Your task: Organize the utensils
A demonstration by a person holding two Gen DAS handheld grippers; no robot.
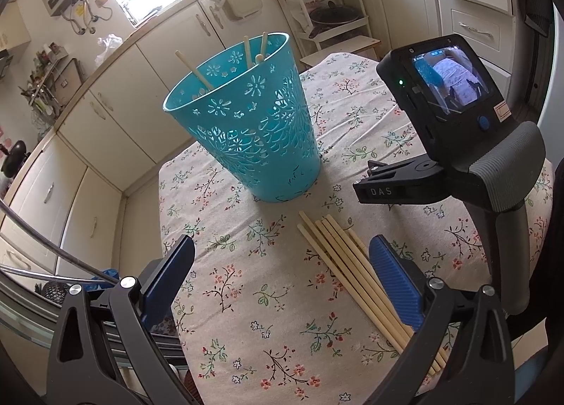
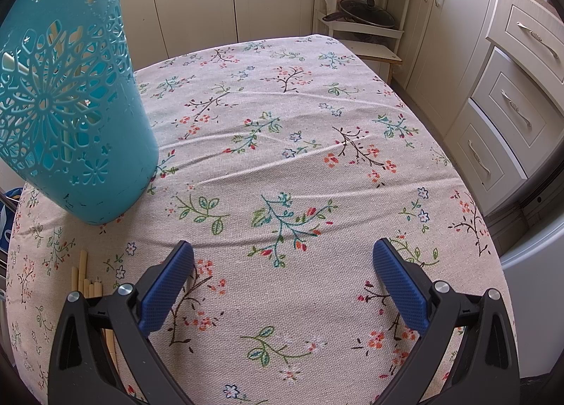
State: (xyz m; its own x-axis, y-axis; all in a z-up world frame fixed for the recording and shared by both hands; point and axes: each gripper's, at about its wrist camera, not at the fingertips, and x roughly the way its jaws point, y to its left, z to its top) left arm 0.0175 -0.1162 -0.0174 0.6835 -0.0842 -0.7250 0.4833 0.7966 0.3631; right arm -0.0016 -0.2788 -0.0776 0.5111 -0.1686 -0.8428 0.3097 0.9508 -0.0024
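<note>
A tall turquoise plastic basket with cut-out flower patterns (image 1: 246, 116) stands upright on the tabletop (image 1: 246, 299), which is covered by a beige cloth printed with small flowers. Three pale wooden chopsticks (image 1: 246, 49) already lean inside the basket, their ends poking above the rim, so part of the sorting looks done.

What is left lies on the cloth just in front of the basket: a loose bundle of pale wooden chopsticks (image 1: 338, 257), roughly six or seven, side by side and running from near the basket's foot back toward the left gripper. An exact count is hard, since their near ends pass under the gripper.

The left gripper (image 1: 282, 285) hovers low over the cloth with its blue ribbed fingers (image 1: 394, 281) spread wide and nothing between them; the bundle lies close beside the right-hand finger, not yet gripped. The right gripper (image 2: 282, 288) is likewise spread and empty over bare cloth. In its own view the bundle (image 2: 84, 278) sits off to the left, beside its left finger, and the basket (image 2: 70, 98) rises at the far left. From the left wrist view, the right gripper's black body with its small screen (image 1: 447, 87) hangs to the right of the basket.

By my judgement the task is under halfway: a few sticks are stowed, and most still wait on the tabletop.
</note>
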